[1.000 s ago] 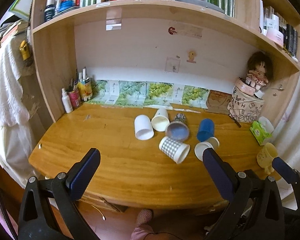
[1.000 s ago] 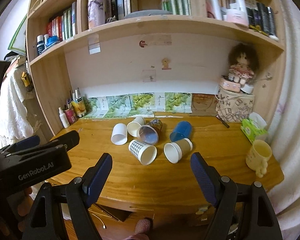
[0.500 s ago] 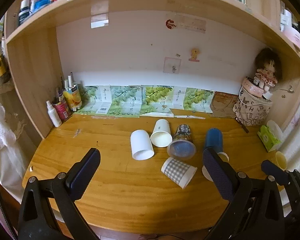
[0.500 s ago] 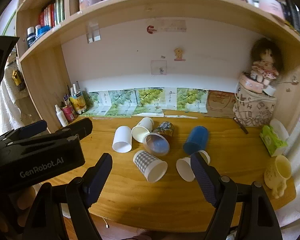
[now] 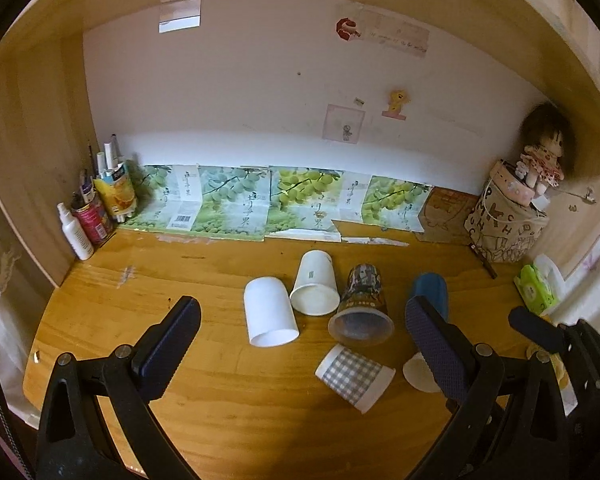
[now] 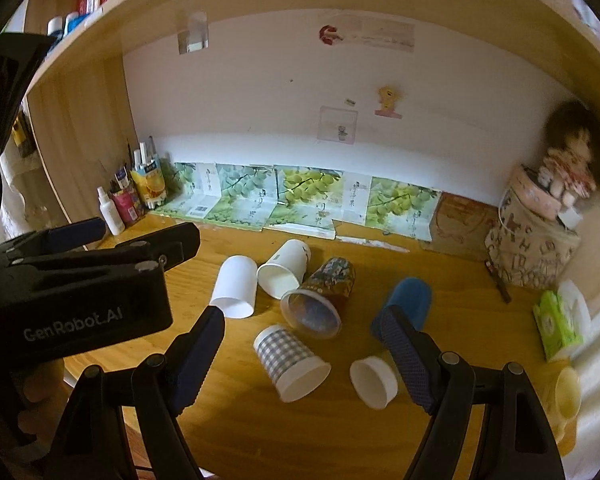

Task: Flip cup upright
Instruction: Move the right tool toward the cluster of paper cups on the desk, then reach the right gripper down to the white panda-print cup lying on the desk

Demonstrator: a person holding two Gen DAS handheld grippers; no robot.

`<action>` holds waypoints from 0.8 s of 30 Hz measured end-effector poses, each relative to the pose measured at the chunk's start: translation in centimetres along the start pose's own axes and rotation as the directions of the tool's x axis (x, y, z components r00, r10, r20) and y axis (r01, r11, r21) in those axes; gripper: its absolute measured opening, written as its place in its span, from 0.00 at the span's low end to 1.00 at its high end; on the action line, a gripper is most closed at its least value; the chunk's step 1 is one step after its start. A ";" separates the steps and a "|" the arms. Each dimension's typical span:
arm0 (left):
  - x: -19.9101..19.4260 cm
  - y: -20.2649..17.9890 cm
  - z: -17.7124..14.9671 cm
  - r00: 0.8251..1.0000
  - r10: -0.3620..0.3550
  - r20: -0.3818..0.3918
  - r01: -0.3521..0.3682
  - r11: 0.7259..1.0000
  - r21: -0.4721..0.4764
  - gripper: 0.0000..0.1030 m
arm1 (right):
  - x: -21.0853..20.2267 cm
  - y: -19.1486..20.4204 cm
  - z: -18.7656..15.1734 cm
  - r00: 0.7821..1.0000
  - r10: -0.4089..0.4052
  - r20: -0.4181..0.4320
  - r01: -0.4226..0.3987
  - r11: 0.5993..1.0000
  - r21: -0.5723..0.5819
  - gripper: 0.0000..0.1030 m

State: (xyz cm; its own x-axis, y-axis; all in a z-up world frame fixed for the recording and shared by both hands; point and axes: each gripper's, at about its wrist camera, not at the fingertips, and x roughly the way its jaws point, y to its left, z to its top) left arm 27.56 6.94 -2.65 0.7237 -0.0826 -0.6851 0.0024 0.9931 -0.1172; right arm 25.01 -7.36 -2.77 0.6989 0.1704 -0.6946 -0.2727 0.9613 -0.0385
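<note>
Several cups lie on their sides on the wooden desk (image 5: 140,312): a plain white cup (image 5: 269,311) (image 6: 236,285), a white paper cup (image 5: 315,289) (image 6: 285,269), a dark patterned cup (image 5: 362,306) (image 6: 320,296), a checked cup (image 5: 354,376) (image 6: 290,362), a blue cup (image 5: 430,294) (image 6: 408,300) and a small white cup (image 6: 374,380). My left gripper (image 5: 300,336) is open and empty, held above the desk in front of the cups. My right gripper (image 6: 302,340) is open and empty, with the checked cup between its fingers in view.
Bottles and pen pots (image 5: 96,208) stand at the back left corner. A doll on a printed basket (image 5: 516,216) sits at the back right. A green tissue pack (image 6: 556,324) and a yellow mug (image 6: 566,394) are at the right edge. A shelf runs overhead.
Both grippers have moved forward and lower toward the cups, under the shelf. The cups have not moved. Both grippers stay open.
</note>
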 end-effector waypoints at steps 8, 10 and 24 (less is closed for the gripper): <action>3.1 1.0 1.3 1.000 0.013 -0.012 -0.013 1.000 0.001 0.99 | 3.5 -0.1 3.1 1.000 -0.011 0.003 0.012 0.985 -0.175 0.79; 4.0 1.5 1.6 1.000 0.010 -0.024 -0.010 1.000 -0.012 0.99 | 4.4 0.0 3.8 1.000 -0.006 0.007 0.008 0.973 -0.230 0.79; 9.1 3.0 2.6 0.998 0.030 -0.055 -0.027 0.998 0.051 0.99 | 11.4 -0.2 7.4 0.998 0.064 -0.029 -0.069 0.804 -0.590 0.79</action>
State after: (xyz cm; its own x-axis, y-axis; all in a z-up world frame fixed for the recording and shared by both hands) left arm 36.00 9.43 -7.35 0.6844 -0.0577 -0.7269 0.0184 0.9979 -0.0619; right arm 37.95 -3.99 -5.35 0.6607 0.2252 -0.7161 -0.6575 0.6338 -0.4073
